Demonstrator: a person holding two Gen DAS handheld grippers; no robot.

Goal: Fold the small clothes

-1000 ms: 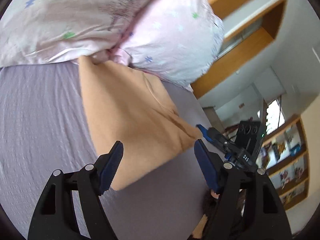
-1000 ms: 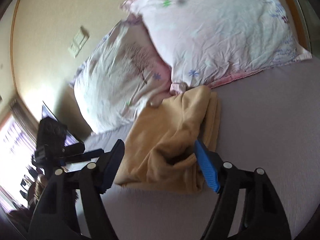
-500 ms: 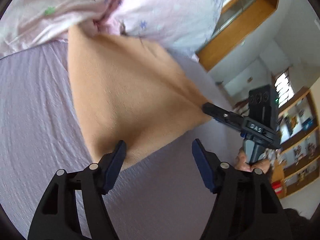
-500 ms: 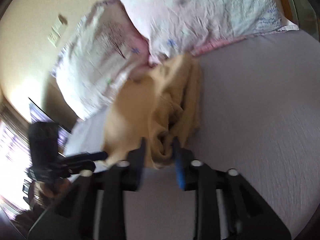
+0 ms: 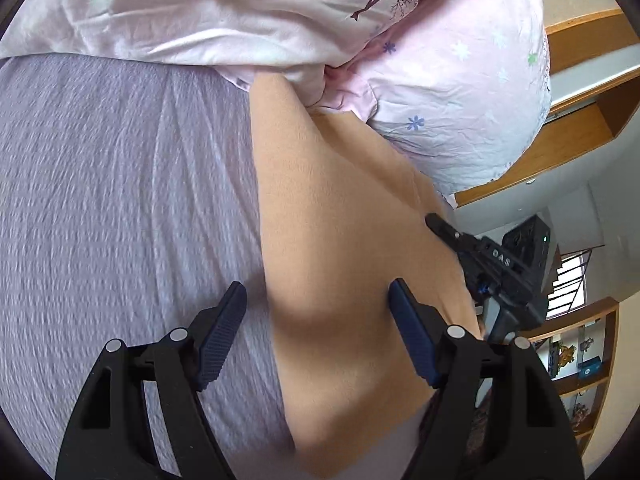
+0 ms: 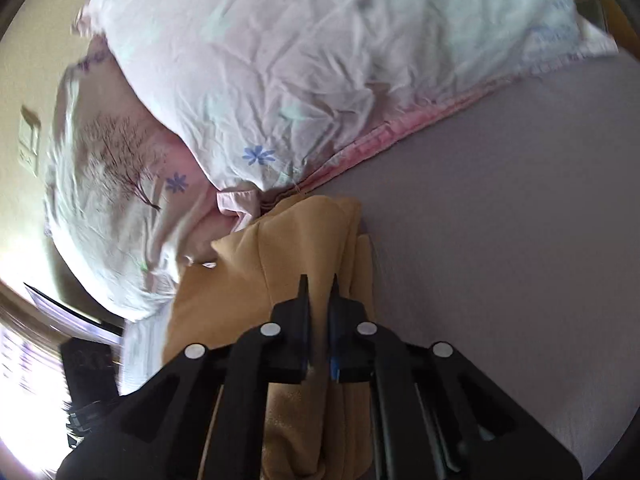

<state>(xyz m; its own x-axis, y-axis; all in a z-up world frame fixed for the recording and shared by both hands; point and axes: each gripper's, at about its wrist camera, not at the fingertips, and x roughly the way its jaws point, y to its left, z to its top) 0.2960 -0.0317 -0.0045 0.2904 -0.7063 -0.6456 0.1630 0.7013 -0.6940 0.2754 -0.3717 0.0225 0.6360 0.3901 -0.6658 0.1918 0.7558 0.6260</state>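
A tan fleece garment (image 5: 340, 216) lies on the purple bedsheet (image 5: 120, 208), its far end against the pillows. My left gripper (image 5: 316, 312) is open and hangs over the garment's near left edge, holding nothing. My right gripper (image 6: 319, 284) is shut on a fold of the same garment (image 6: 304, 236), which bunches up between and under its fingers. In the left wrist view the right gripper (image 5: 452, 236) shows at the garment's right edge.
Two pale pink flowered pillows (image 6: 300, 60) lie at the head of the bed, touching the garment. The purple sheet (image 6: 500, 240) spreads to the right. A wooden headboard (image 5: 580, 112) and a bookshelf (image 5: 576, 364) stand beyond the bed.
My right gripper closed on the garment's right fold and moved in closer. My left gripper moved forward over the garment's near edge and stayed open.
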